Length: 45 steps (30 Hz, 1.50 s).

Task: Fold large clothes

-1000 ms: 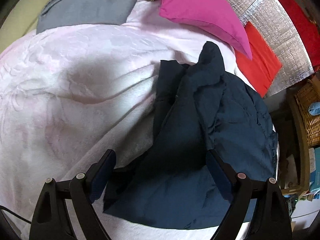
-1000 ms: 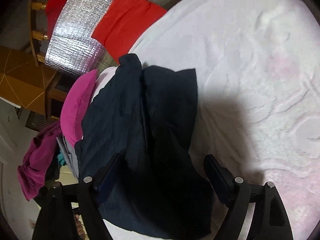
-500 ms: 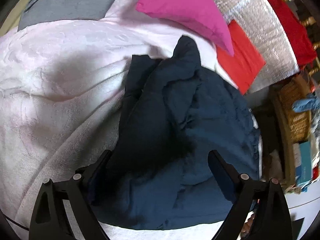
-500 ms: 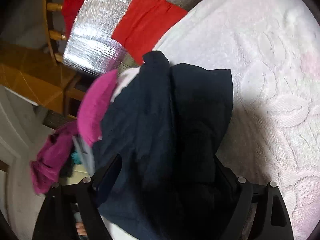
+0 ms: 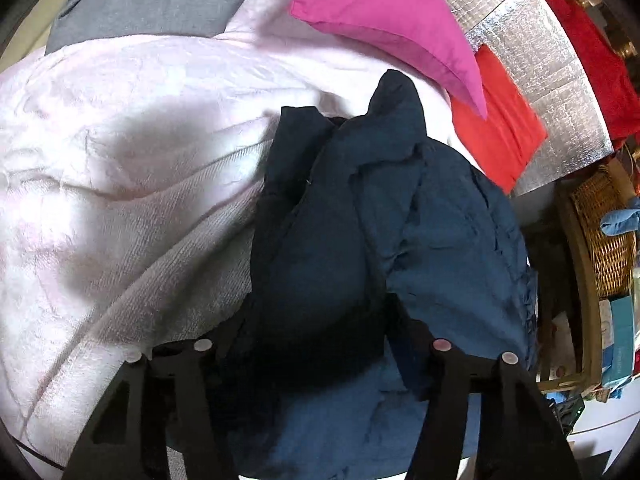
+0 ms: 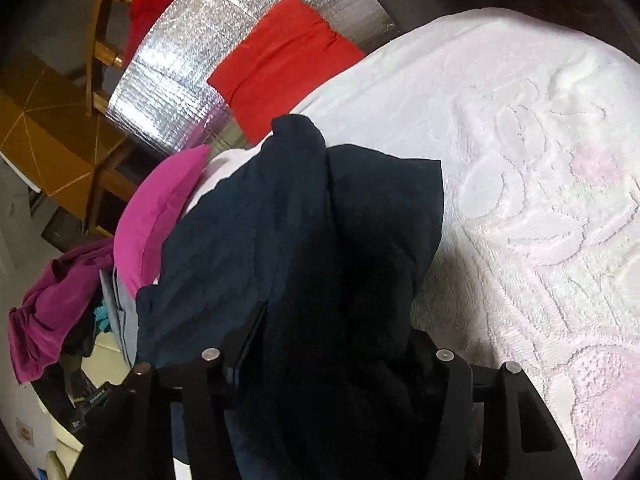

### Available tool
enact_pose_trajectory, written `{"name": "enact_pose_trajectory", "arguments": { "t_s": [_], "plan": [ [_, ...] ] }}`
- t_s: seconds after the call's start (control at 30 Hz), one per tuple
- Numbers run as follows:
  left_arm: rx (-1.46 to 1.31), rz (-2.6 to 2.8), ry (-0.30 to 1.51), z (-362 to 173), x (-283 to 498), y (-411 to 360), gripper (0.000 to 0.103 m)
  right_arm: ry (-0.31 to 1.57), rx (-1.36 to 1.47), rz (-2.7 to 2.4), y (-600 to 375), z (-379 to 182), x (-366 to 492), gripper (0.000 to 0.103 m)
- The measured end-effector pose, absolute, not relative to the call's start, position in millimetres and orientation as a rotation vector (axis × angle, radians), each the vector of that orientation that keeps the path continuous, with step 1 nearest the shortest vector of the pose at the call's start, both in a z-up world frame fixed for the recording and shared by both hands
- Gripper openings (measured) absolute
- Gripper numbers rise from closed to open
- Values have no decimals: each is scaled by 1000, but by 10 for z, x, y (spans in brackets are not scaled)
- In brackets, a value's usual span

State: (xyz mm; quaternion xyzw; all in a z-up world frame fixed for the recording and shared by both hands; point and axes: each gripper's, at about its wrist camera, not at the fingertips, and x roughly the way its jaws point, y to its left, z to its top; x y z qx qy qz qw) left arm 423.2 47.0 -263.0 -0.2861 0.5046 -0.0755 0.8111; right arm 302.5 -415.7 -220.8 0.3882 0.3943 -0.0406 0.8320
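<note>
We see the dark navy garment (image 5: 360, 240) bunched on the bed's white blanket (image 5: 120, 200), near the bed's edge; bare blanket lies beside it. Our left gripper (image 5: 316, 320) and right gripper (image 6: 336, 344) are both closing, each with a fold of the fabric between its jaws.

Dark navy garment (image 5: 420, 220), bunched in folds on pale blanket (image 5: 120, 160)
</note>
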Motion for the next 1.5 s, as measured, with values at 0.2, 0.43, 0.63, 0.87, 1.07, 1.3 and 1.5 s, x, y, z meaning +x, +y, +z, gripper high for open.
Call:
{"name": "enact_pose_trajectory", "arguments": {
  "t_s": [0.2, 0.43, 0.63, 0.87, 1.07, 1.3, 1.5],
  "plan": [
    [-644, -149, 1090, -2693, 4227, 498, 69, 835, 827, -90, -4172, -2232, 3030, 62],
    [-665, -144, 1036, -2613, 4120, 594, 37, 810, 760, -94, -4101, -2070, 2994, 48],
    [-665, -148, 1006, -2521, 4038, 618, 22, 812, 727, -80, -4090, -1986, 2929, 41],
    [-669, -141, 1019, -2444, 3877, 696, 19, 857, 690, -51, -4057, -1931, 2795, 40],
    [-660, -141, 1036, -2406, 3669, 726, 17, 888, 666, 1, -4024, -1850, 2585, 38],
    [-642, -161, 1014, -2240, 3274, 778, 14, 890, 659, 67, -3947, -1707, 2250, 36],
    [-644, -137, 1075, -2445, 3095, 825, 16, 904, 697, 67, -3969, -1768, 2043, 36]
  ]
}}
